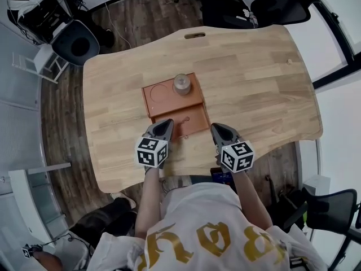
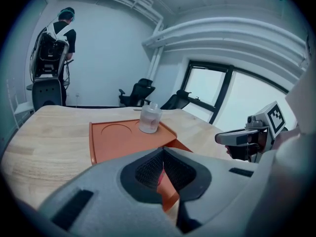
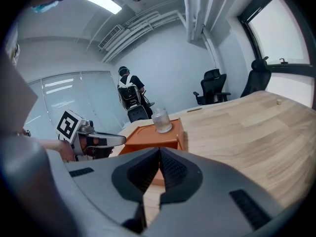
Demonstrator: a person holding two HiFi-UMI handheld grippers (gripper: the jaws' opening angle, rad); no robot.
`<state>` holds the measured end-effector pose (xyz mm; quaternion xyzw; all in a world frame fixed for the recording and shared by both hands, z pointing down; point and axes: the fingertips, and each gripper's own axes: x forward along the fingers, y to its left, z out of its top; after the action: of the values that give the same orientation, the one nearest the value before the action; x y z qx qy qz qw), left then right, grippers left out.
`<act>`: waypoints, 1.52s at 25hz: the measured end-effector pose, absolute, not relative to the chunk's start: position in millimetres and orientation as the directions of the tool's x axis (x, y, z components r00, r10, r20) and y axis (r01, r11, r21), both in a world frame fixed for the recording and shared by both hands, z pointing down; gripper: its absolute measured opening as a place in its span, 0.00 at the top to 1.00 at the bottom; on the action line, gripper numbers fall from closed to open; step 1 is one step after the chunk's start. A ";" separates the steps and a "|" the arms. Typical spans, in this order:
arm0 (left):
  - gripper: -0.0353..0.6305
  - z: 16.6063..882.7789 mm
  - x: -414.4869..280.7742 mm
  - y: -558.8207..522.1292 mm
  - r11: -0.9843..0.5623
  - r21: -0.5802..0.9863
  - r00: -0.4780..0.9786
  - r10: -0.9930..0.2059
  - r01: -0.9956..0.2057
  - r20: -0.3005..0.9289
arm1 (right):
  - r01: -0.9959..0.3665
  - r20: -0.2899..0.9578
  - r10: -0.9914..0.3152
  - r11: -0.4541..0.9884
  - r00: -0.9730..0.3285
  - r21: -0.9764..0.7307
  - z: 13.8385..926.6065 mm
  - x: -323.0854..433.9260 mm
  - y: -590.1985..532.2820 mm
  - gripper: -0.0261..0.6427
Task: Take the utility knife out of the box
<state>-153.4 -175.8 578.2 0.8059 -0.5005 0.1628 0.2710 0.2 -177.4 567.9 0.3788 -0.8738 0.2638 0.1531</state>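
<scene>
An orange box (image 1: 169, 97) lies mid-table with its drawer (image 1: 194, 123) pulled out toward me. A thin small thing lies in the drawer; I cannot tell what it is. A clear glass jar (image 1: 181, 84) stands on the box's top, also seen as the jar (image 2: 149, 117) and the jar (image 3: 161, 119). My left gripper (image 1: 167, 123) is shut and empty, its tips at the drawer's near left corner. My right gripper (image 1: 215, 127) hovers just right of the drawer, shut, nothing in it. The left gripper (image 2: 163, 152) has the drawer's orange edge behind its jaws. The right gripper (image 3: 159, 149) faces the box (image 3: 153, 137).
The wooden table (image 1: 254, 83) has a slot cut near its far edge (image 1: 194, 35). Office chairs stand around: one chair (image 1: 76, 44) far left, another chair (image 1: 333, 213) near right. A person (image 2: 57, 38) stands beyond the table's far end.
</scene>
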 end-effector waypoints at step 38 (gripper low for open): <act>0.77 690.3 -103.2 -191.6 -0.632 0.158 0.432 -0.307 -0.759 0.848 | -0.795 0.546 -0.579 0.468 -0.606 -0.386 610.8 39.2 -216.5 0.94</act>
<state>-103.2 -191.6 690.3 0.8016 -0.3323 0.4166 0.2712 39.2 -216.5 610.8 0.4093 -0.8392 0.3140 0.1724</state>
